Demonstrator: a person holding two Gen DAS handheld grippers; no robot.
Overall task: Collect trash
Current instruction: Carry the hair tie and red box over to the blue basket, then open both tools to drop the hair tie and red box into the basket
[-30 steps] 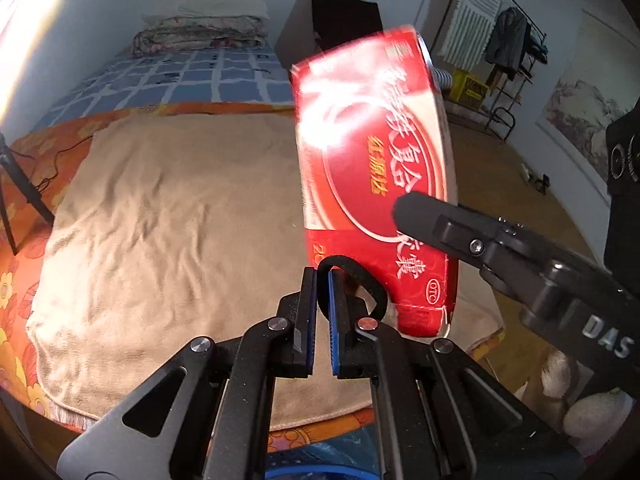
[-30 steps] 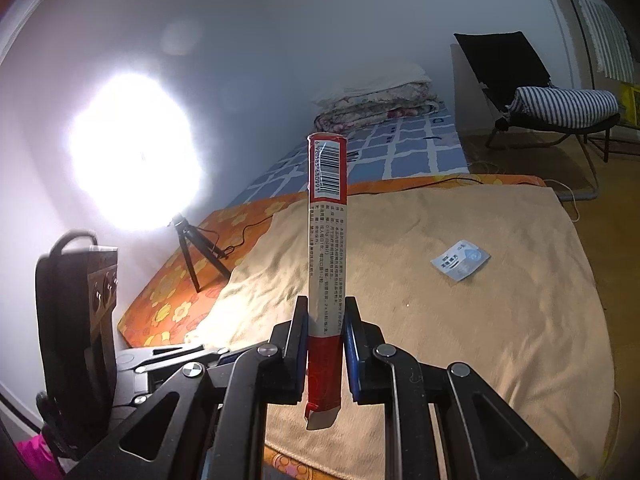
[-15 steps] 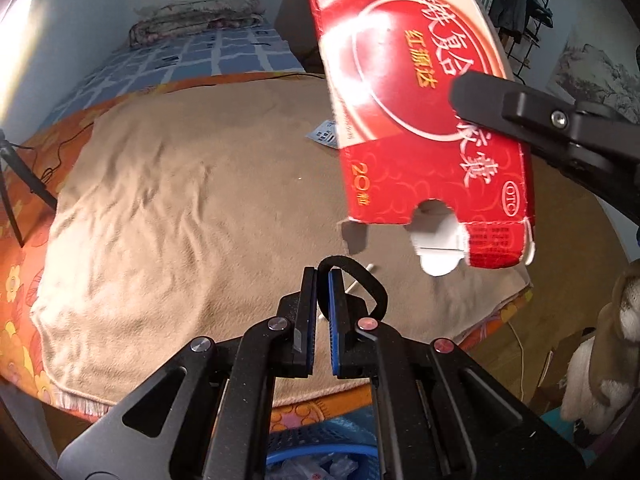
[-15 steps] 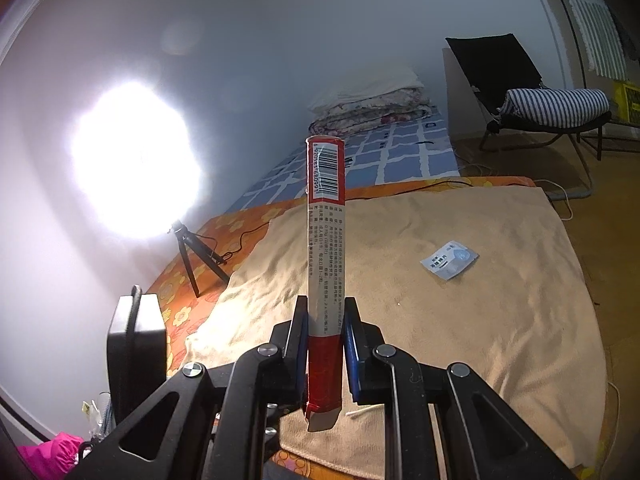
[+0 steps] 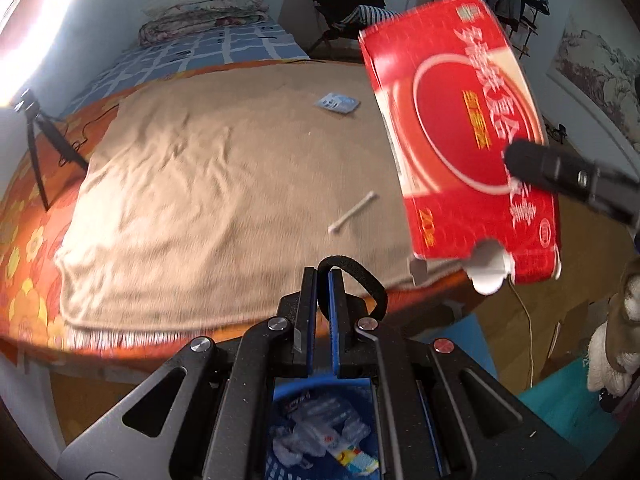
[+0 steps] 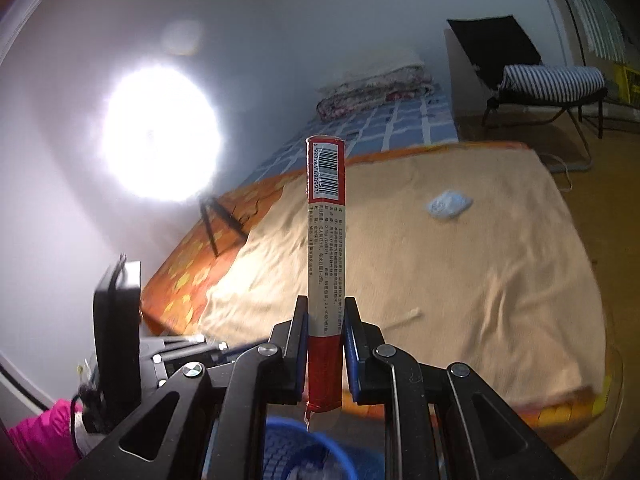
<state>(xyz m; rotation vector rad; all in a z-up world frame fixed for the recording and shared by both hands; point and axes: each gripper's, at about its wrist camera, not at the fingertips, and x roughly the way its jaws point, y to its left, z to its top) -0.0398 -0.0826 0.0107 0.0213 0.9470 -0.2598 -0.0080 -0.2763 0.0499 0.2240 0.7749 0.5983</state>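
red carton (image 5: pixel 460 136) | flattened, upright, airborne | above blue basket (image 6: pixel 296 456)

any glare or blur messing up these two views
Left wrist view: window glare in the top left corner, motion blur on the red box. Right wrist view: a lamp blows out the left wall, the blue packet is smeared.

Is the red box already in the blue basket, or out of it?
Out. The right gripper holds the red box in the air; the blue basket sits below.
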